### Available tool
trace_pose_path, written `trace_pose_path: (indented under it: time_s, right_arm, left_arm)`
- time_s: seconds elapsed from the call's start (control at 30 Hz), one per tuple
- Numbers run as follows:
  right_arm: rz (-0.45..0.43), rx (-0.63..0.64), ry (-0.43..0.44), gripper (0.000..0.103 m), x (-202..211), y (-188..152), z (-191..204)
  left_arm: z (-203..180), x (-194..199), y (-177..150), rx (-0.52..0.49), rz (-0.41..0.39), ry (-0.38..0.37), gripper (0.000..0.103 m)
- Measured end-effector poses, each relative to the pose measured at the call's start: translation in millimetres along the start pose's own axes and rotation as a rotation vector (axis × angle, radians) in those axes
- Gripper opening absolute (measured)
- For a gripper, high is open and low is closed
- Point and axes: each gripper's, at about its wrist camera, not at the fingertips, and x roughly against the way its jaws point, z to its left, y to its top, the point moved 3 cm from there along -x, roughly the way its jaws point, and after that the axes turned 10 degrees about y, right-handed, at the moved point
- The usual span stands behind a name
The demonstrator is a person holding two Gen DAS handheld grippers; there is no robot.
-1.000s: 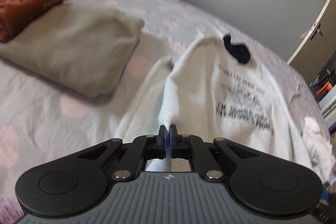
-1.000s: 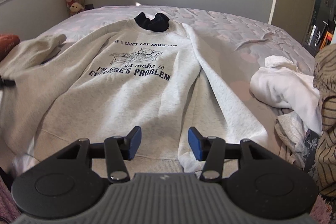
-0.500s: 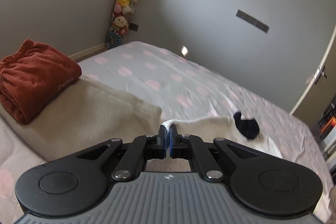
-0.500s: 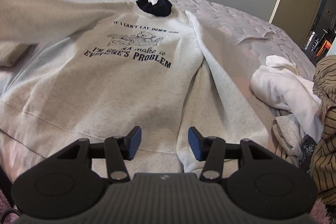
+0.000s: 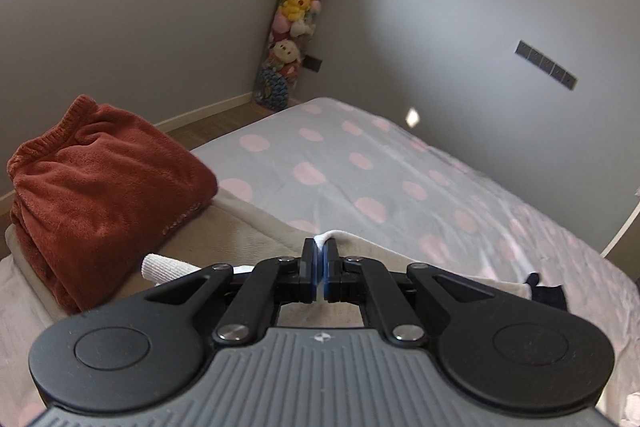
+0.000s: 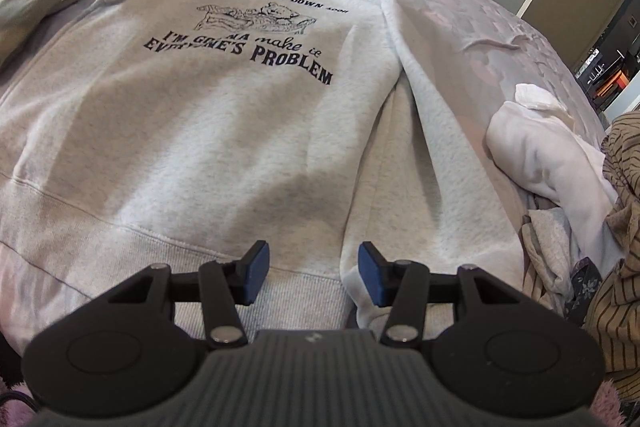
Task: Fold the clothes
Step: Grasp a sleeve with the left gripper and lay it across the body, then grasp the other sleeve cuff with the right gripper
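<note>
Grey bedding dotted with pink covers the bed that carries everything. Nearest, the right gripper hovers over the ribbed hem of the pale grey printed sweatshirt, its fingers parted partway with nothing between them. The sweatshirt lies flat, front up, its right sleeve lying straight alongside. Beside it sits a crumpled white garment. The left gripper has its fingers pressed together on a fold of the sweatshirt's other sleeve. Beyond lie a folded rust-red fleece on a beige folded garment, and farther off a stack of plush toys in the corner.
</note>
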Motion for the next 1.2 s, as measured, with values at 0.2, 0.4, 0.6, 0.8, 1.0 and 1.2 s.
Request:
trace_pose_path:
  time_s: [0.2, 0.4, 0.6, 0.8, 1.0, 1.2]
  right_arm:
    - [0.019, 0.014, -0.027, 0.053, -5, 2, 3]
    - [0.016, -0.008, -0.011, 0.053, -8, 4, -1]
    - [-0.041, -0.040, 0.030, 0.053, -2, 5, -6]
    - [-0.150, -0.109, 0.037, 0.053, 25, 14, -30]
    - [-0.103, -0.028, -0.044, 0.058, 32, 35, -93]
    - [0.065, -0.183, 0.061, 0.058, -1, 15, -180]
  left_arm:
    - [25, -62, -4, -0.022, 0.071, 0.069, 0.001]
    - [28, -89, -16, -0.055, 0.080, 0.140, 0.007]
    - [18, -62, -32, -0.087, 0.047, 0.206, 0.048]
    - [-9, -1, -72, -0.138, -0.027, 0.203, 0.058]
    - [-49, 32, -135, -0.231, -0.010, 0.069, 0.059]
    - [-82, 41, -187, -0.424, 0.063, 0.028, 0.059]
